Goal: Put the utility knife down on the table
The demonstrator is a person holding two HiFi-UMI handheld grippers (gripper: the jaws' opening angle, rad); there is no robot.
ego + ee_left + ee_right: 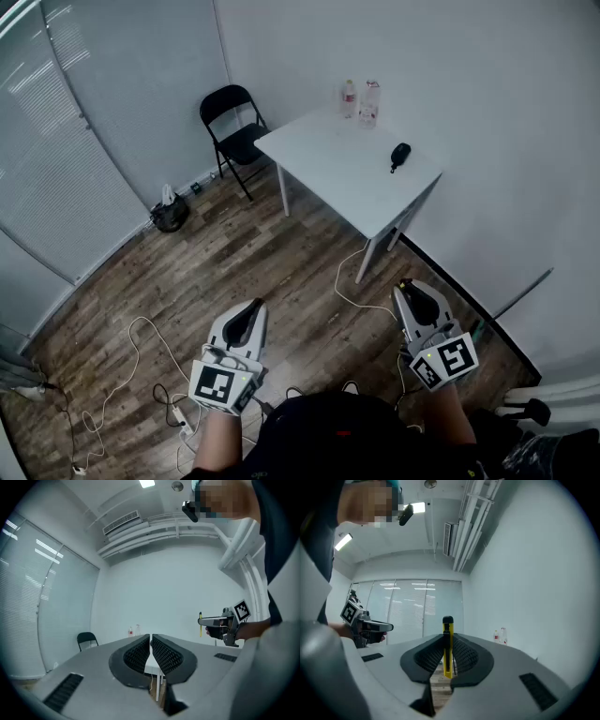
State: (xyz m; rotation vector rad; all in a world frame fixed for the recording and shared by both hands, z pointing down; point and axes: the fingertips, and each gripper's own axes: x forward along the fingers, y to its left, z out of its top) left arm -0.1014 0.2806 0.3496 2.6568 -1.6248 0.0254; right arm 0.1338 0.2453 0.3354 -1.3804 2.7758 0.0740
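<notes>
Head view, left to right: a frosted glass wall with horizontal blinds (56, 169) is filling the left edge. At its foot a small dark bag (170, 215) is sitting on the brown wood-plank floor (281, 272), and thin white cables (133, 349) are trailing across the lower left. A black folding metal chair (234, 127) is standing just left of the white rectangular table (328, 164) in the upper middle of the frame. The left gripper (254, 306), at lower centre-left, is pointing toward the table; the left gripper view is showing its jaws pressed together with nothing between them. At the table's far edge two clear plastic bottles (360, 101) are standing side by side, and a small black object (400, 156) is lying near its right edge. The right gripper (406, 286), at lower right, is clamping the yellow-and-black utility knife (447, 660) upright between its pads, the knife's black end sticking up above the jaws. The knife is being held in the air over the floor, well apart from the table.
</notes>
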